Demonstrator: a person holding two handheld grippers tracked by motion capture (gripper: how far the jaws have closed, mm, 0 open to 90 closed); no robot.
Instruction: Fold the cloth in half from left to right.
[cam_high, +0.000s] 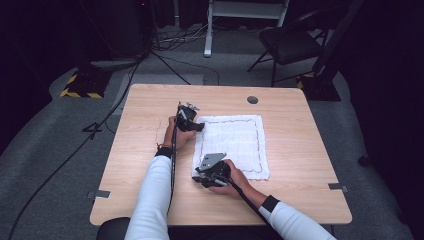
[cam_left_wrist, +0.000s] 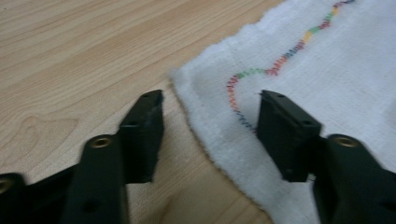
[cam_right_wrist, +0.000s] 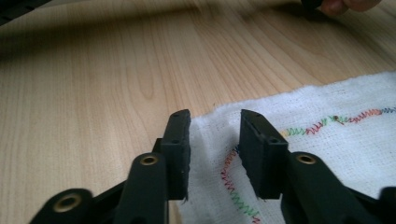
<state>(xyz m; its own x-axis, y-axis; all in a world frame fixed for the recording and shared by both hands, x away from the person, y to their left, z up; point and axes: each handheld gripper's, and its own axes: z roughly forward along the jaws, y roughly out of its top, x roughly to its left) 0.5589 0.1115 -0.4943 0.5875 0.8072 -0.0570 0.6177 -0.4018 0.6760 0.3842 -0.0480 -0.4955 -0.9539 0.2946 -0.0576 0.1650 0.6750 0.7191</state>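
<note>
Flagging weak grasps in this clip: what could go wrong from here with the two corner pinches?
1. The left gripper straddles the corner of the white cloth with rainbow zigzag stitching; one jaw sits on the bare wooden table, so it may pinch only the hem.
2. The right gripper has thin flat cloth between open jaws and may close on nothing.

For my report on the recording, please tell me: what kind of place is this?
Probably a recording studio or lab, not a home: a lone wooden table stands on grey carpet amid dark surroundings, cables trail across the floor, and a folding chair waits behind.

White cloth (cam_high: 235, 142) on wooden table (cam_high: 300, 150)
</note>
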